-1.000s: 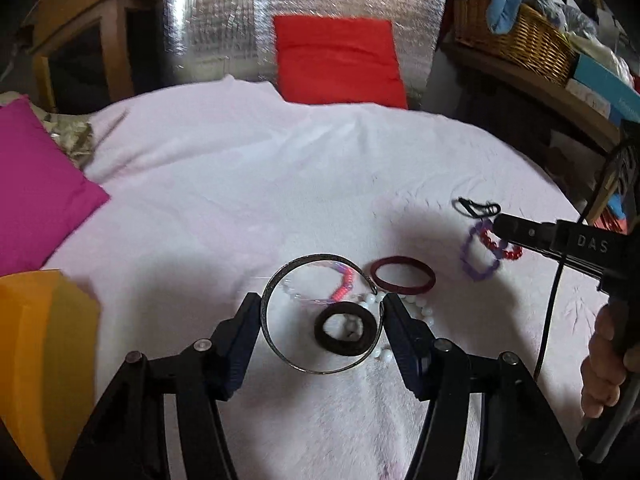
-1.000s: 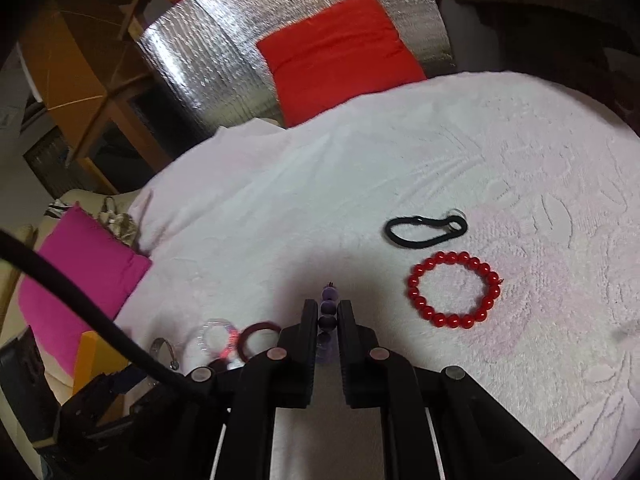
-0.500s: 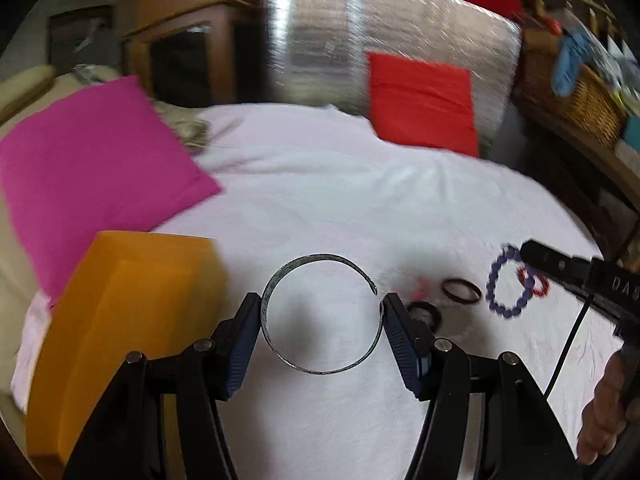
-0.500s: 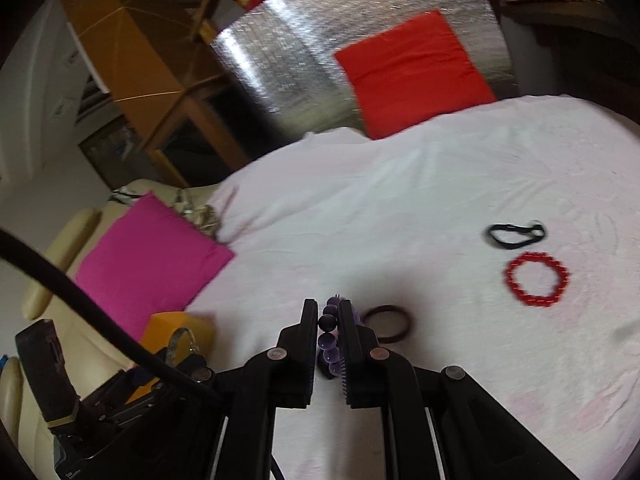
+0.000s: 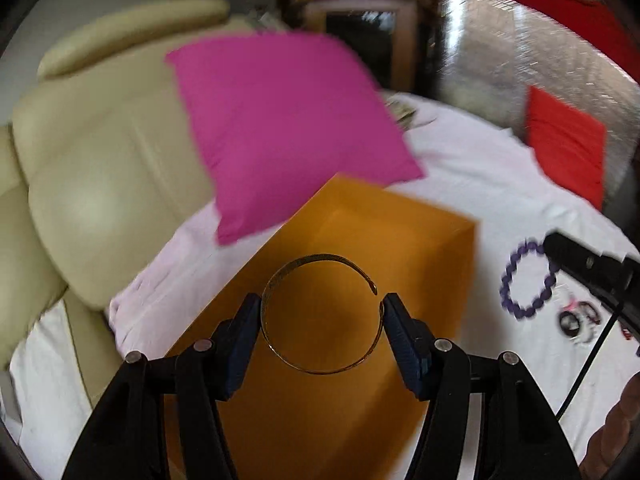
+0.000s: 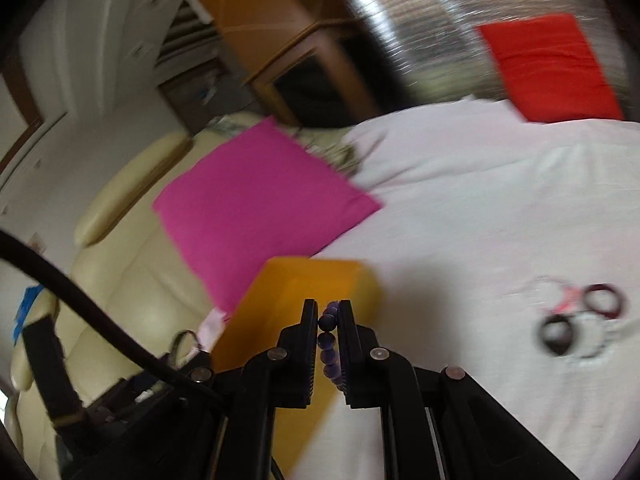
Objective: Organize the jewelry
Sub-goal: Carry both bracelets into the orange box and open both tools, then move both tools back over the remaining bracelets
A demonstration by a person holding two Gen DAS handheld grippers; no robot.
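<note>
The left tongs [image 5: 322, 314] grip a metal bangle [image 5: 320, 314] over the orange box [image 5: 420, 240], the right tongs [image 6: 328, 320] pinch a purple bead bracelet [image 6: 329, 344], and more jewelry [image 6: 576, 320] waits on the bed [image 6: 480, 200].

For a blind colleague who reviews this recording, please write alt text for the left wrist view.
The left claw grips an open metal bangle by its two sides, above an orange box. Behind lie a pink cushion and a cream sofa; at right, the right claw holds a purple bead bracelet over the white cloth.
</note>
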